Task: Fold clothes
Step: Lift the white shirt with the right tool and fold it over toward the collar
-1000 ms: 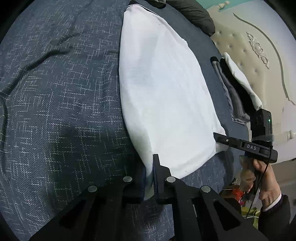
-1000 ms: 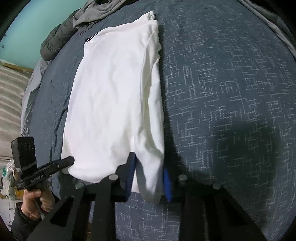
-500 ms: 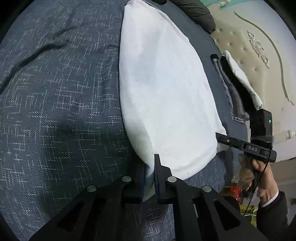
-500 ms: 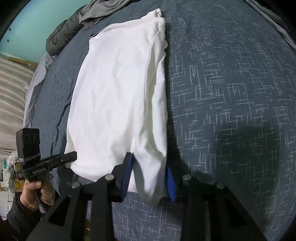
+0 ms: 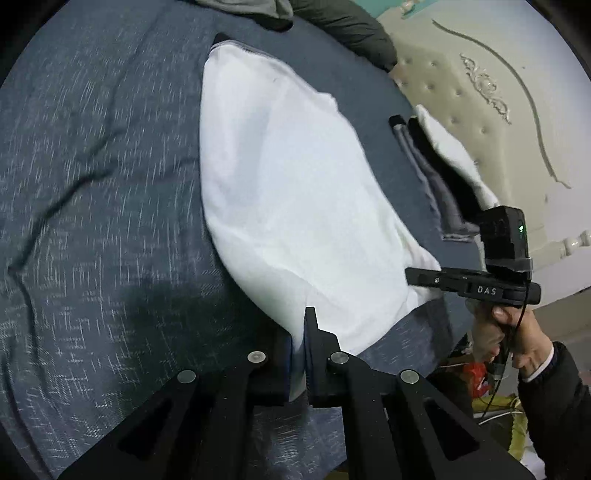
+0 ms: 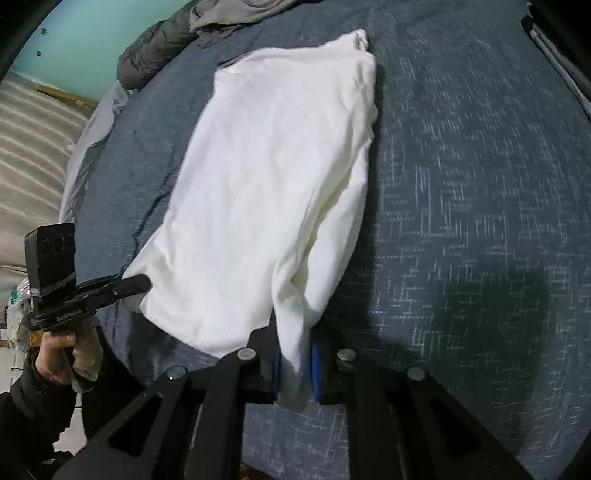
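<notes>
A white shirt (image 5: 288, 206) (image 6: 277, 177) lies lengthwise on the blue bed cover (image 5: 92, 184) (image 6: 461, 184), folded into a long strip. My left gripper (image 5: 297, 350) is shut on its near left corner, with cloth pinched between the black fingers. My right gripper (image 6: 295, 369) has the near right corner between its blue pads, and its jaws are closing on the bunched cloth. Each gripper shows in the other's view at the hem: the right gripper (image 5: 413, 277) and the left gripper (image 6: 142, 284). The near hem is raised off the bed.
A folded stack of grey, black and white clothes (image 5: 439, 184) lies near the cream headboard (image 5: 480, 92). A dark jacket (image 5: 351, 29) (image 6: 155, 55) and a grey garment (image 6: 229, 18) sit beyond the shirt. The bed edge and floor clutter (image 5: 476, 369) are close below.
Both grippers have risen a little and the near hem has lifted with them. The right jaws have narrowed on the cloth. The shirt's near end now sags and creases.
</notes>
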